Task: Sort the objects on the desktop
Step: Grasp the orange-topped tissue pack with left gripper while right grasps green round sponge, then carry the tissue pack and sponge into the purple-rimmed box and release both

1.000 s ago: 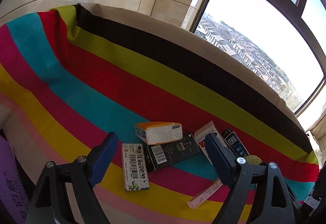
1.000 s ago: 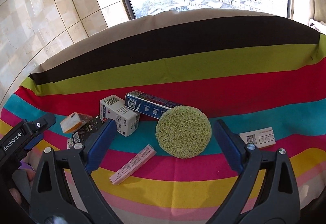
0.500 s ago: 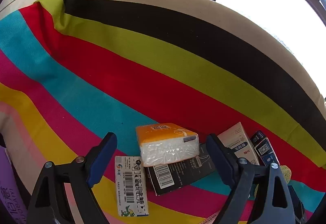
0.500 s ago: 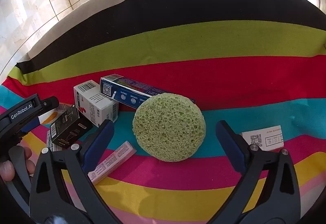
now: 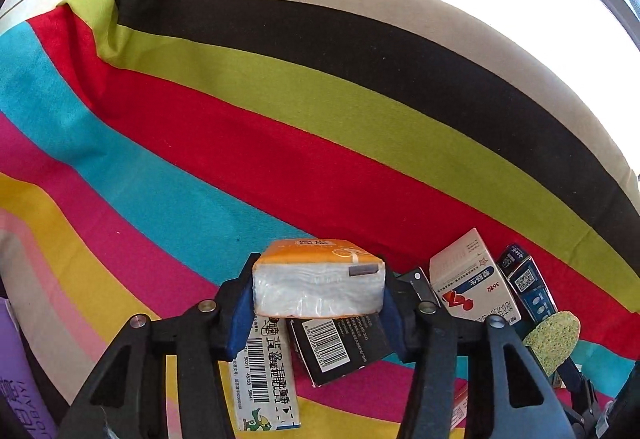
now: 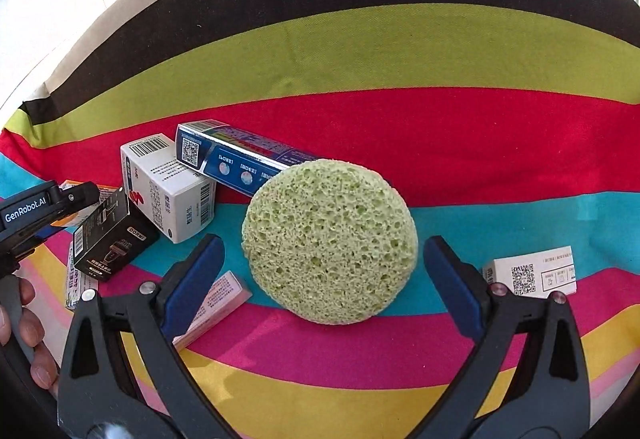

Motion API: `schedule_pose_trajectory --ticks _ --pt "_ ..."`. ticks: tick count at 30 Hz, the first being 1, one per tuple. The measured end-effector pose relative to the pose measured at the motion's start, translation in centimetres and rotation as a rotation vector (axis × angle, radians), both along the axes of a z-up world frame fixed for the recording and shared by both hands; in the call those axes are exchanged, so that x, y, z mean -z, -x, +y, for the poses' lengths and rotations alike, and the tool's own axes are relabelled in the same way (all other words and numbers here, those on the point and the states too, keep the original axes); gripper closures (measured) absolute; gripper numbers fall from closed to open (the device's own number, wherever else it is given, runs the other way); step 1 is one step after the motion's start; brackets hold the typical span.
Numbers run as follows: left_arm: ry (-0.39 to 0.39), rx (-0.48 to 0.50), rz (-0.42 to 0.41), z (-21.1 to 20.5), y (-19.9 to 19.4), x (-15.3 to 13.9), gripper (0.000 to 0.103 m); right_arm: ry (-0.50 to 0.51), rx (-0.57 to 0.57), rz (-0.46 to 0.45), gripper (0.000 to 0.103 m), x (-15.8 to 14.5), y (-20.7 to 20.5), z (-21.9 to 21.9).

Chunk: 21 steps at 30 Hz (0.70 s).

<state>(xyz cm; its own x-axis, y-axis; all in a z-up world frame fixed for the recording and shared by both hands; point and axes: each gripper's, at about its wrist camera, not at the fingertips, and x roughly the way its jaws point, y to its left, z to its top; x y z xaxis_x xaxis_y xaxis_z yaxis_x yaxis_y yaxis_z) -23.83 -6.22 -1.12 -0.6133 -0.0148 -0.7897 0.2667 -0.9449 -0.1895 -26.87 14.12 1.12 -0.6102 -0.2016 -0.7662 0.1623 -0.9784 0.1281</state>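
Note:
My left gripper (image 5: 318,293) is shut on an orange-topped tissue pack (image 5: 319,285), its blue pads pressing both ends. Under it lie a black box (image 5: 334,345) and a white barcode box (image 5: 266,371). My right gripper (image 6: 322,273) is open, its pads either side of a round green sponge (image 6: 330,241) without touching it. The sponge leans on a blue box (image 6: 236,157). The sponge's edge shows in the left wrist view (image 5: 552,337).
A white medicine box (image 6: 168,185), a black box (image 6: 110,239), a pink slim box (image 6: 214,305) and a white QR-code box (image 6: 534,275) lie on the striped cloth (image 6: 440,143). The left gripper body (image 6: 36,213) is at the left. A purple item (image 5: 18,387) sits at the cloth's edge.
My left gripper moved in and closed on the tissue pack. My right gripper moved closer to the sponge, which now sits between its open fingers.

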Motion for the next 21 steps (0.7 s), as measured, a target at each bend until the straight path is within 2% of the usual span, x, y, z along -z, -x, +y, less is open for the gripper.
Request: schedule_pose_trajectory --ticks 3,4,5,8,12,14,21 --pt "0.001 0.01 0.03 0.2 -1.4 -0.8 0.05 0.007 -0.003 -0.002 0.009 0.2 -0.1 0.2" --pt "0.002 0.013 0.045 0.2 -2.0 -1.1 0.05 0.008 -0.006 -0.011 0.018 0.3 -0.1 0.2" --pt "0.005 0.017 0.061 0.3 -2.5 -1.5 0.05 0.013 -0.008 -0.016 0.021 0.3 -0.1 0.4" --pt "0.015 0.029 0.107 0.6 -4.3 -2.7 0.05 0.019 -0.019 -0.016 0.021 0.2 -0.4 0.6" --pt "0.026 0.046 0.151 0.3 -4.8 -4.5 0.05 0.014 -0.035 -0.003 0.021 -0.8 -1.2 0.6" --pt "0.035 0.056 0.171 1.2 -5.3 -5.3 0.05 0.02 -0.043 0.013 0.021 -1.8 -1.8 0.5" --pt "0.01 0.054 0.232 -0.6 -8.9 -8.2 0.05 0.066 -0.083 0.106 0.021 -6.4 -5.3 -0.5"
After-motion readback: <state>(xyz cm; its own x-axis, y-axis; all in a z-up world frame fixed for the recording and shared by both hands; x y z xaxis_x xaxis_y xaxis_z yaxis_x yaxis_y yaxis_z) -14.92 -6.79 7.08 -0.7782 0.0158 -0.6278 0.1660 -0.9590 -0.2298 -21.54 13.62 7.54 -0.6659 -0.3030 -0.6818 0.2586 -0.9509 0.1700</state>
